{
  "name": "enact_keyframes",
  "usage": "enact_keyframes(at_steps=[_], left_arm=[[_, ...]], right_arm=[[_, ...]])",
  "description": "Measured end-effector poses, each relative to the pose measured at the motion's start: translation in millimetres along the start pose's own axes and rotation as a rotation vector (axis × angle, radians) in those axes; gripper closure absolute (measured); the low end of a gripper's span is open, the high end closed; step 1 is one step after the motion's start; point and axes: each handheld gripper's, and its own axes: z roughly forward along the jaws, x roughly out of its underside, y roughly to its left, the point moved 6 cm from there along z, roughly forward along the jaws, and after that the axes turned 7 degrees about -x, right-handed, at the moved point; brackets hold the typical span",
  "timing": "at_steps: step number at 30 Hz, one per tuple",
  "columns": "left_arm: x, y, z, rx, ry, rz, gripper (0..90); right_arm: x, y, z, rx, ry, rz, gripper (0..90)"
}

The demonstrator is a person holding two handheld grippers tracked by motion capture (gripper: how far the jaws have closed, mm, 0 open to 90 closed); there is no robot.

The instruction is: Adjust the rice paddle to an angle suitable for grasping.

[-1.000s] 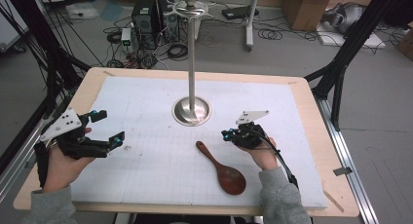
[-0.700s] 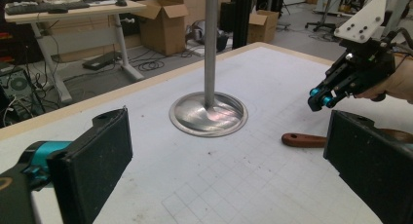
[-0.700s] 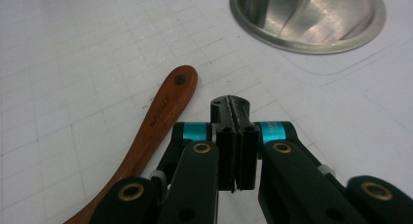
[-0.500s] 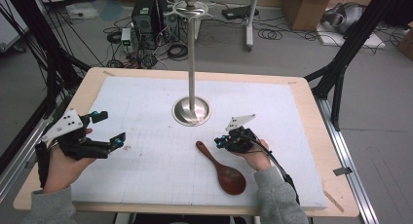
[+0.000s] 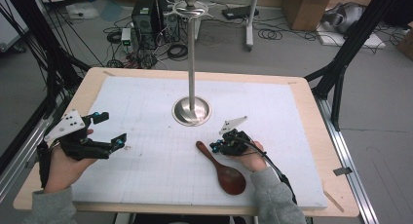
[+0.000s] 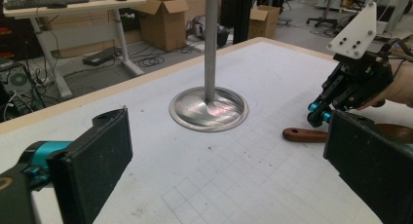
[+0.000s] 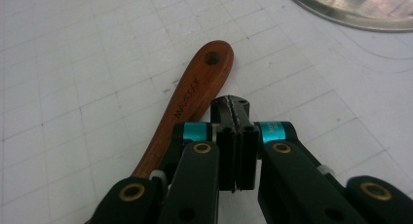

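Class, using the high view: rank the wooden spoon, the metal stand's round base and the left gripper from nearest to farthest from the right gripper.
1. wooden spoon: handle just left of the right gripper.
2. metal stand's round base: behind it, mid-table.
3. left gripper: far across at the table's left side.

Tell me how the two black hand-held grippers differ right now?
The left gripper has its jaws spread wide apart with nothing between them; the right gripper has its jaws pressed shut. The left hangs away from the brown wooden spoon; the right sits just beside the spoon's handle. Both carry teal accents and a pale three-cornered plate.
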Motion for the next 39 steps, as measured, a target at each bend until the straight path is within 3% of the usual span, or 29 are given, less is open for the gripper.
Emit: enact_keyframes(at_steps=[16,39], left_arm=[[2.5,0.9,1.6,-0.001,0.012,0.000,4.2],[9.4,4.2,-2.5,-0.023,0.038,-0.001,4.2]], right_arm=[[-2.5,6.4,6.6,0.002,0.045,-0.002,90.0],[-13.0,22.0,19.6,-0.056,0.080,-0.056,90.0]])
